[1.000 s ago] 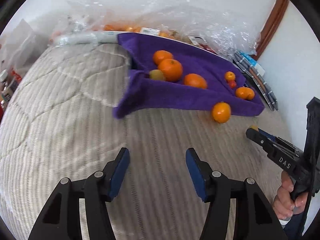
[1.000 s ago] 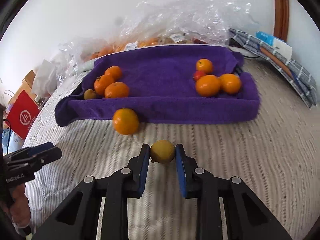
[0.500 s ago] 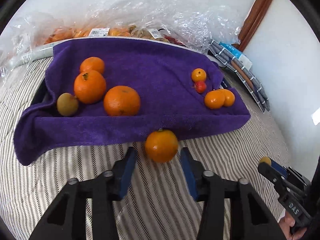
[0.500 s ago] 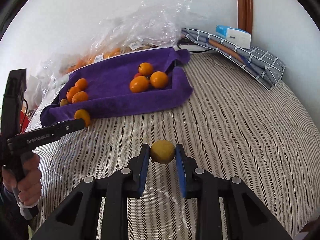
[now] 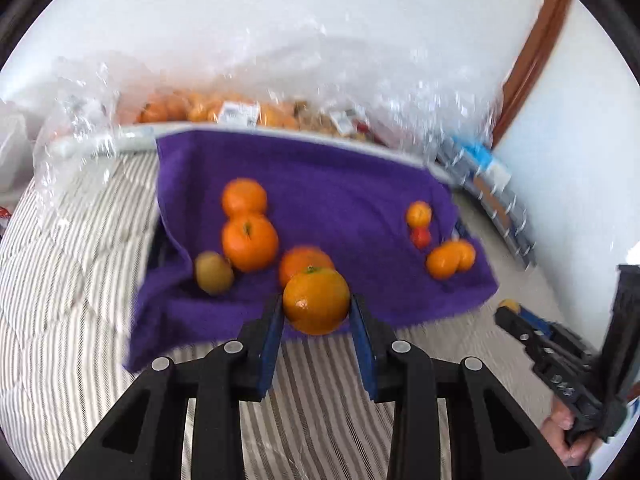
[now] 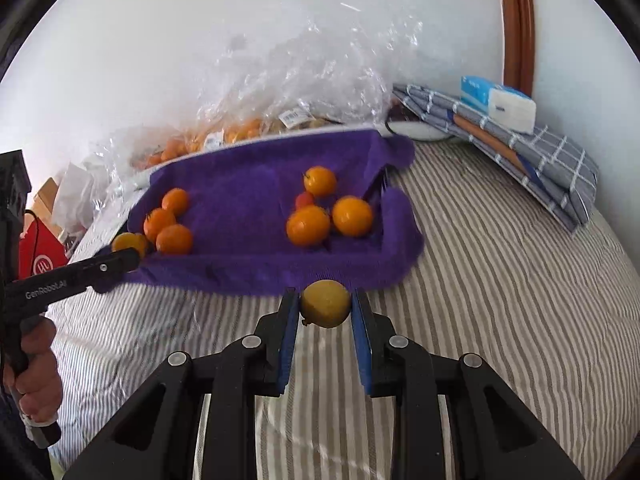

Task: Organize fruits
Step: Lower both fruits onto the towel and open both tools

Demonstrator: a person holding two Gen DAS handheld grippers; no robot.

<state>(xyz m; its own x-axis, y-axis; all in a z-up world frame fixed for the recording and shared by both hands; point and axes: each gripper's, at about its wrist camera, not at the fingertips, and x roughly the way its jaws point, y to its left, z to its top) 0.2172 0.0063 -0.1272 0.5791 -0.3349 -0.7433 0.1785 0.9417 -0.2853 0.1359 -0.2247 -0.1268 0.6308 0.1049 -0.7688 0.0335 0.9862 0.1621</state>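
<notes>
Left tool (image 5: pixel 317 312) clenched on an orange (image 5: pixel 316 303), both blue pads against its sides, fruit lifted over the near edge of the purple towel (image 5: pixel 340 184). Ahead of this tool on the towel: three more oranges and a greenish fruit (image 5: pixel 213 273) to its left front; smaller oranges and a small red fruit (image 5: pixel 420 237) to its right front.

Right tool (image 6: pixel 325 307) grasping a yellow lemon (image 6: pixel 325 303) between its pads, held above the striped bed (image 6: pixel 500 280), just short of the towel's near edge. Plastic bags of fruit (image 6: pixel 280 92) beyond the towel, by the wall.
</notes>
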